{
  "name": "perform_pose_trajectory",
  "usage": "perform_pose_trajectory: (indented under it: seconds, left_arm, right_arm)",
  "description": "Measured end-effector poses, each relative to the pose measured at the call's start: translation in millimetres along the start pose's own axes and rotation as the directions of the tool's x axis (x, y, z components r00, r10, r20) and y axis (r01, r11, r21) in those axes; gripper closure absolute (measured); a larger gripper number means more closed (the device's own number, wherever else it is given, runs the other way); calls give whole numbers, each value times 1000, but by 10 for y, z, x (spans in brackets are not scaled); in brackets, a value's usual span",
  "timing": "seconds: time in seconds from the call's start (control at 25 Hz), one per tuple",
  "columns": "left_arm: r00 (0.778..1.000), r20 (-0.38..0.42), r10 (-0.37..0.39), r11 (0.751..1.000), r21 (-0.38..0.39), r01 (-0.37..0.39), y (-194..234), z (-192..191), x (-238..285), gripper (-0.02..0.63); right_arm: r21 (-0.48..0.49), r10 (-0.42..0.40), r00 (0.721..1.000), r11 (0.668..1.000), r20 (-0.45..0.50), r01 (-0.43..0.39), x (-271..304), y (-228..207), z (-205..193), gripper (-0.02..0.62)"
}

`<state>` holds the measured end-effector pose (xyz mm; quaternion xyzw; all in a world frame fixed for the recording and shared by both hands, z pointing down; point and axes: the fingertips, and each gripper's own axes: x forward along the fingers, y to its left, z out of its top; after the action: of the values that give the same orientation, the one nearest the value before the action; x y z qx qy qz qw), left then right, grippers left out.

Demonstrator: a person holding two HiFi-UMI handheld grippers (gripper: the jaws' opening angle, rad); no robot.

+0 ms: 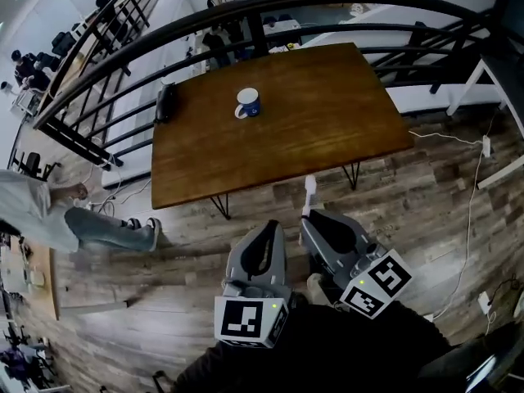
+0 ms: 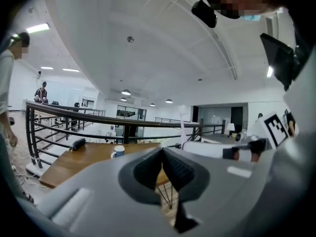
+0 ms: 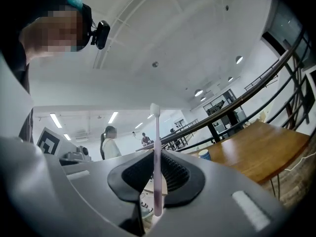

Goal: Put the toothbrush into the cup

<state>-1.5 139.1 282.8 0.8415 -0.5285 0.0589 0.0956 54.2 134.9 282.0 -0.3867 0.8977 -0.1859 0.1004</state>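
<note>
A blue and white cup (image 1: 247, 103) stands at the middle back of the wooden table (image 1: 327, 129). I hold both grippers low, in front of the table's near edge and well short of the cup. My right gripper (image 1: 309, 218) is shut on a white toothbrush (image 1: 309, 190), which stands upright with its head out past the jaws. In the right gripper view the toothbrush (image 3: 156, 157) runs up between the shut pads, and the cup (image 3: 204, 154) lies far off to the right. My left gripper (image 1: 269, 228) is shut with nothing in it. The left gripper view has the cup (image 2: 117, 152) ahead on the table.
A black object (image 1: 164, 103) lies at the table's back left corner. A dark curved railing (image 1: 246, 15) runs behind the table. A seated person (image 1: 57, 215) is on the floor at the left. A white cable (image 1: 471, 211) trails over the wooden floor at the right.
</note>
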Motion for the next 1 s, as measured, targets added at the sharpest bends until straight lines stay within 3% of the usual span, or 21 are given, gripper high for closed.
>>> perform_pose_trajectory:
  seconds: [0.32,0.48,0.68,1.0]
  left_arm:
    - [998,50,47,997,52,-50,7,373,609,597]
    - [997,21,75,996,39,-75,62,253,800,598]
    - [998,-4,56,998,10,-56,158,190,1037,597]
    - [999,-12,50,998,-34,-51,733,207,1476,597]
  right_arm:
    - [-16,74,996,997,53,-73,336,-455,417,549]
    - [15,78,996,997,34,-78,415,-674,313,549]
    - [30,72,997,997,1,-72,615,-865,260,549]
    - [22,49,997,999,-51,-48,1249,-1107,154,549]
